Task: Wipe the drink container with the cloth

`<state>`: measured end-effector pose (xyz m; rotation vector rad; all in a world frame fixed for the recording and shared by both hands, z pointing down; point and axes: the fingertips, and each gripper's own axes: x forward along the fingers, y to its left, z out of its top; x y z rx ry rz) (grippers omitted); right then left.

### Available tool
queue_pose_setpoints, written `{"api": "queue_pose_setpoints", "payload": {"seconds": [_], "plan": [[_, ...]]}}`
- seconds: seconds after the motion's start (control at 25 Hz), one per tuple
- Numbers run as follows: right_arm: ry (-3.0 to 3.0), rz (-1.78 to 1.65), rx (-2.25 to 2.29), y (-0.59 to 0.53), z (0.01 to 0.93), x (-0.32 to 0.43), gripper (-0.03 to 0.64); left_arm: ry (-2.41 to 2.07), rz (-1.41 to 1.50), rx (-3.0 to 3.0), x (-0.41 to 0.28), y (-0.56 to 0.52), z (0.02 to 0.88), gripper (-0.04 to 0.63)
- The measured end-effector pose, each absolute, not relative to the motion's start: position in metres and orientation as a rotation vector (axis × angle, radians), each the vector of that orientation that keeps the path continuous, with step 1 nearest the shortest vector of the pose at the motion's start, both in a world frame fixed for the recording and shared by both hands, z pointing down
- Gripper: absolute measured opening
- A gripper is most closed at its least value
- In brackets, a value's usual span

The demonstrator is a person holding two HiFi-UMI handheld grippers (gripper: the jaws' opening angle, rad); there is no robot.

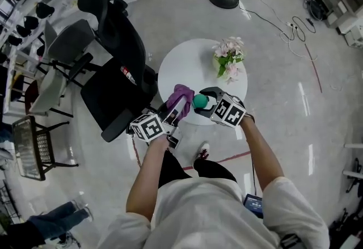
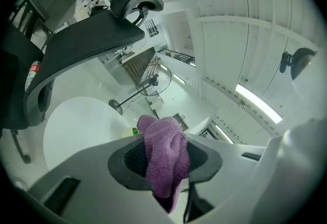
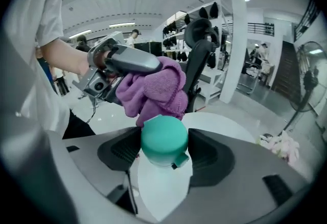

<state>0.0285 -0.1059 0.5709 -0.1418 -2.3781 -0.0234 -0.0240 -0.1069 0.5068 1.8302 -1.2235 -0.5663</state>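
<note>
The bottle (image 3: 163, 187) is sitting between the pads of the right gripper (image 3: 163, 149), which is gripping it at the teal cap (image 3: 163, 139). The pads are touching the cap on both sides. In the head view the bottle (image 1: 199, 100) is hanging over the near part of the table (image 1: 181, 66), apparently clear of its top.

The purple cloth (image 3: 153, 88) is pressing against the far side of the cap. It is bunched in the closed jaws of the left gripper (image 2: 166, 159), with a fold spilling out on either side of them.

The main risk is the hold. The pads are bearing on a rounded, smooth cap, not on the body, so a firm push from the cloth could be twisting or sliding the bottle out, and it would be dropping onto the table or the floor.

A second risk is coverage. Most of the white body is lying behind the pads, where the cloth cannot be reaching without a change of grip. The loose folds could also be snagging on the right pads.

The flowers (image 1: 229, 58) are standing well apart on the far side, so a wide wiping stroke is what would be endangering them.
</note>
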Motion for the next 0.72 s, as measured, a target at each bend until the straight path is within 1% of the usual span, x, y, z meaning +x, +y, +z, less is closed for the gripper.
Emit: {"api": "queue_pose_setpoints", "payload": {"seconds": [0.24, 0.48, 0.72], "plan": [[-2.345, -0.023, 0.168, -0.116, 0.571, 0.025, 0.293, -1.113, -0.553, 1.875, -0.017, -0.127, 0.504, 0.137], [-2.222, 0.159, 0.676, -0.129, 0.57, 0.039, 0.291, -0.915, -0.486, 1.914, 0.002, -0.146, 0.514, 0.137], [-2.17, 0.235, 0.862, -0.127, 0.572, 0.048, 0.291, -0.707, -0.493, 1.89, 0.018, -0.158, 0.537, 0.138]]}}
